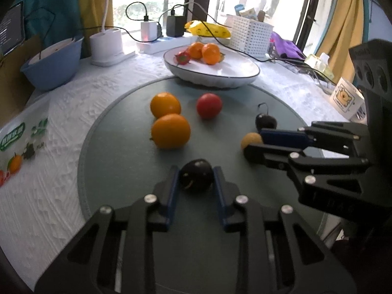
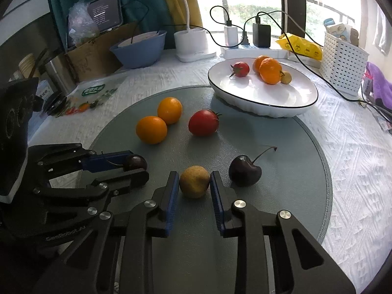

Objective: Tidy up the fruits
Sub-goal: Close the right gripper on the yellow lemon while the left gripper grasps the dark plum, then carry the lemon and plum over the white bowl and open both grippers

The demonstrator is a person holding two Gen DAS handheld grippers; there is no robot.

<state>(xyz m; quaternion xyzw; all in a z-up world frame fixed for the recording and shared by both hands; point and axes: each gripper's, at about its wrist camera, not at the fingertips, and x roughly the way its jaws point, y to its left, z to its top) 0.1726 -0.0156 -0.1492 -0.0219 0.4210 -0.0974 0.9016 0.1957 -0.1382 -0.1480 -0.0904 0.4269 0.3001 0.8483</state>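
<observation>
My left gripper (image 1: 196,175) is shut on a dark cherry (image 1: 196,176) low over the round grey mat (image 1: 117,147); it also shows in the right wrist view (image 2: 137,165). My right gripper (image 2: 193,181) is shut on a small tan fruit (image 2: 194,181), seen too in the left wrist view (image 1: 251,140). On the mat lie two oranges (image 2: 152,129) (image 2: 169,110), a red tomato (image 2: 203,122) and a second cherry (image 2: 245,173). The white plate (image 2: 281,95) holds a tomato (image 2: 240,69), two oranges (image 2: 269,71) and a small tan fruit (image 2: 286,77).
A blue bowl (image 2: 139,49), a white lamp base (image 2: 191,41), a power strip with chargers (image 2: 254,46), a yellow packet (image 2: 299,45) and a white basket (image 2: 343,61) line the back. A mug (image 1: 345,98) stands at the right, and a printed plastic bag (image 2: 95,93) lies at the left.
</observation>
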